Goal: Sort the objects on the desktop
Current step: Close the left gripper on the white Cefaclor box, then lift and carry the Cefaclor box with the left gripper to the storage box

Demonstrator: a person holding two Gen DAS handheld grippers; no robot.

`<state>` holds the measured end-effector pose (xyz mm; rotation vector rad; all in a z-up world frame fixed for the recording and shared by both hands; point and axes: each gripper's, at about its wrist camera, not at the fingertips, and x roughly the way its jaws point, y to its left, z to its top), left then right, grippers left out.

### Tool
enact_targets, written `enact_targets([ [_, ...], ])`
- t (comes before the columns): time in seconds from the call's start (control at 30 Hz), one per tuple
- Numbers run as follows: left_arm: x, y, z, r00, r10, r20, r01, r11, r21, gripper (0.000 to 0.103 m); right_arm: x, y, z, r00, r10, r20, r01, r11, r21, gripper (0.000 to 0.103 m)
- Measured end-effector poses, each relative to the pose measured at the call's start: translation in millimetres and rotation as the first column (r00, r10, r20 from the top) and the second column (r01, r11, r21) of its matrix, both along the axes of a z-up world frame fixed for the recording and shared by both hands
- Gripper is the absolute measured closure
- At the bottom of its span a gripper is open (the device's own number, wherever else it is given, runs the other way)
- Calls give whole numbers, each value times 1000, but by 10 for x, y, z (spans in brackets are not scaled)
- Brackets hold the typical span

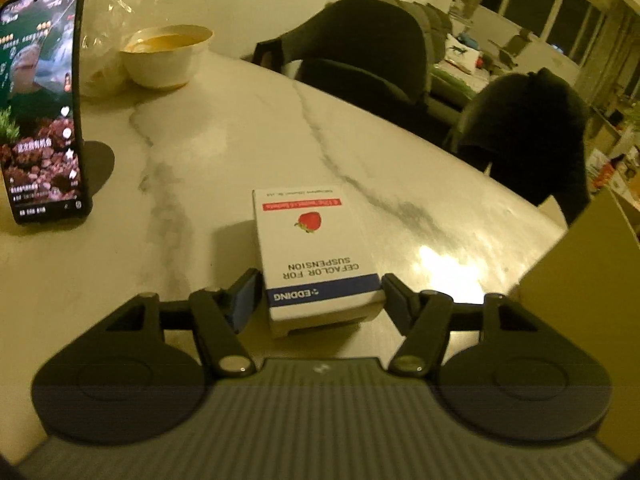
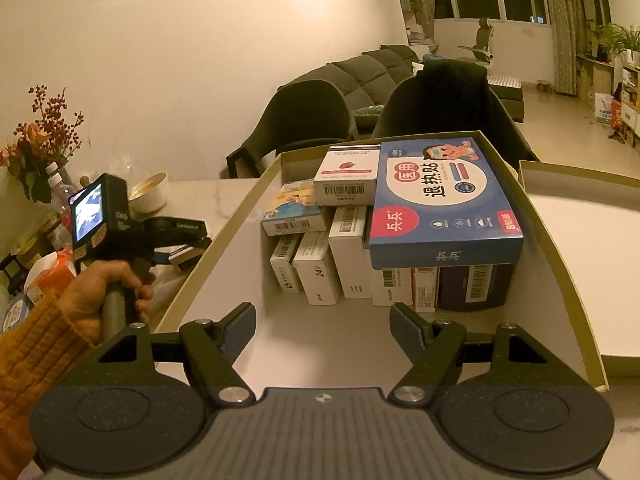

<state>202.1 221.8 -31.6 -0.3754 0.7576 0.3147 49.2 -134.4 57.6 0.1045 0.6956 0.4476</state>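
A white medicine box (image 1: 316, 240) with a strawberry picture and a blue band lies on the marble table (image 1: 200, 152). My left gripper (image 1: 320, 292) is shut on its near end, a pad pressing each side. The right wrist view shows that same left gripper (image 2: 180, 248) with the white box (image 2: 186, 257), held by a hand in an orange sleeve (image 2: 36, 356), just left of an open cardboard box (image 2: 224, 232). Several medicine packs and a blue fever-patch box (image 2: 444, 204) fill its far end. My right gripper (image 2: 322, 328) hangs open over its bare near floor.
A lit phone (image 1: 40, 100) stands on a stand at the left, with a white bowl (image 1: 166, 56) and a plastic bag behind it. Dark chairs (image 1: 528, 136) line the table's far edge. The cardboard box wall (image 1: 580, 280) rises at right. A box lid (image 2: 580, 264) lies beyond it.
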Motion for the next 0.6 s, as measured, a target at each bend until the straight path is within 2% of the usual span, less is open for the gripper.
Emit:
enact_targets([
  [0.17,-149,-9,19,999,-40,15,41,999,-27,40,-54,35,25,1000,2,6,-2,1000,5,26],
  [0.43,-379,-97,122,992,-116,51,117,993,-24,41,-143,68,52,1000,1,14,-2,1000,20,26],
  [0.6,-493,-145,221,987,-130,92,132,991,-24,42,-189,75,49,1000,1,14,-2,1000,27,26],
])
